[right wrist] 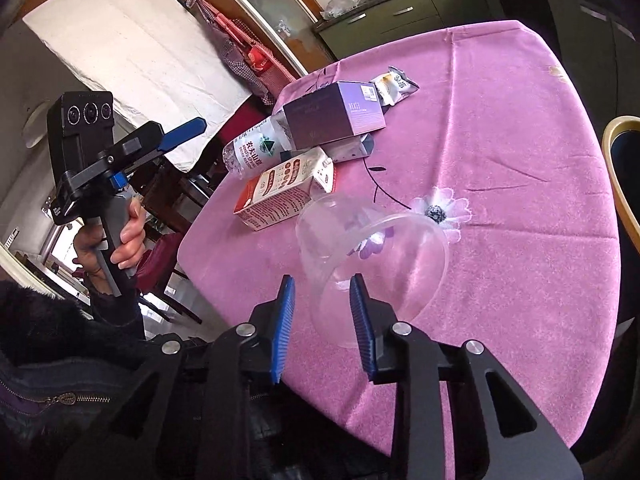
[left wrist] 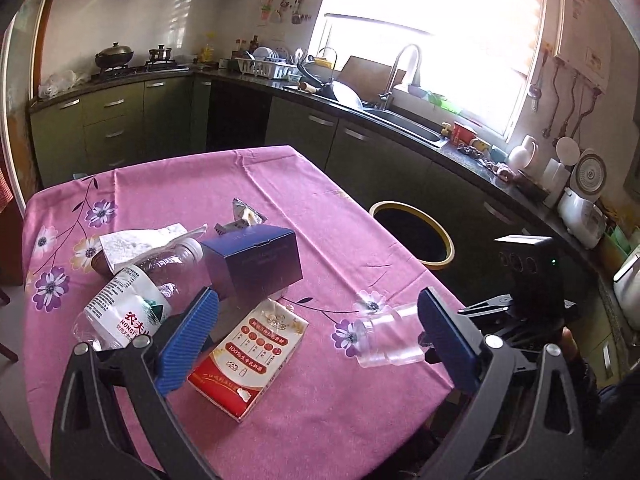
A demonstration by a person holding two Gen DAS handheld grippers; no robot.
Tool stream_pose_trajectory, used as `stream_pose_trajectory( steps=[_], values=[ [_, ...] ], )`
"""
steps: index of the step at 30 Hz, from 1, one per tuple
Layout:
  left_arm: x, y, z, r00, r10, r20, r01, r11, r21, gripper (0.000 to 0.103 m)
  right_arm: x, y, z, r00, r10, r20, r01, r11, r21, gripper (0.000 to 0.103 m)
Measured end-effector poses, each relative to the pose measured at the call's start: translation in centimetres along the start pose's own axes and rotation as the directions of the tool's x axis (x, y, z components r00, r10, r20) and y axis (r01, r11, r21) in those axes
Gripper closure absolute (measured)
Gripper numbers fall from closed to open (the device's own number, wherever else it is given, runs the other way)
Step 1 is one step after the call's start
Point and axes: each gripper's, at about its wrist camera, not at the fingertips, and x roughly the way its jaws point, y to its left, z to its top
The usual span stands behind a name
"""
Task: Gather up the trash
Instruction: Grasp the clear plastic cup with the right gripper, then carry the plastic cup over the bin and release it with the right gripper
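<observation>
Cup (right wrist: 372,264): clear plastic, lying on its side near the table's (right wrist: 520,152) front edge, mouth toward the right gripper (right wrist: 322,330). One finger (right wrist: 362,328) reaches into or under the rim, the other stands outside; jaws parted, narrow gap, not yet clamped on the wall. Judged: set for a rim pinch, the easiest hold on a thin tipped cup.

Carton (left wrist: 250,358): red and white, flat on the cloth, just left of the cup.

Box (left wrist: 254,258): purple, behind the carton, resting partly on the bottle (left wrist: 132,304), which lies on its side.

Wrapper (left wrist: 246,214): foil, beyond the box. Paper (left wrist: 140,240): crumpled, behind the bottle.

Left gripper (left wrist: 318,334): jaws wide apart, holding nothing, raised above the carton; judged to be waiting.

Bin (left wrist: 414,234): yellow-rimmed, open, on the floor off the table's far right edge; likely destination for all items.
</observation>
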Motion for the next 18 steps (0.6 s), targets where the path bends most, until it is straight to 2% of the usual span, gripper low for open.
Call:
stream_pose_trajectory(
  steps=[3, 4, 12, 15, 16, 18],
  values=[
    [0.3, -0.1, -0.2, 1.0, -0.004, -0.007, 0.004, 1.0, -0.007, 0.008, 0.4, 0.3, 0.3, 1.0, -0.014, 0.01, 0.014, 1.0, -0.013, 0.094],
    [0.3, -0.1, -0.3, 1.0, -0.004, -0.01, 0.004, 1.0, -0.006, 0.008, 0.5, 0.5, 0.4, 1.0, -0.027, 0.011, 0.027, 0.999, -0.022, 0.097],
    [0.9, -0.4, -0.6, 1.0, -0.013, -0.025, 0.014, 1.0, 0.013, 0.008, -1.8, 1.6, 1.1, 0.99, -0.107, 0.087, 0.112, 0.992, -0.056, 0.097],
    [1.1, -0.5, -0.7, 0.999, -0.012, -0.034, 0.013, 1.0, 0.025, 0.007, -4.3, 0.6, 1.9, 0.97, -0.19, 0.149, 0.197, 0.98, -0.031, 0.097],
    [1.2, -0.5, -0.7, 0.999, -0.014, -0.037, 0.015, 1.0, 0.026, 0.007, -5.4, -0.1, 2.3, 0.958, -0.231, 0.171, 0.237, 0.971, -0.012, 0.097],
    [1.4, -0.5, -0.8, 0.999, -0.022, -0.045, 0.023, 0.999, 0.024, 0.007, -7.4, -2.1, 3.1, 0.916, -0.341, 0.21, 0.341, 0.939, 0.037, 0.097]
  ],
)
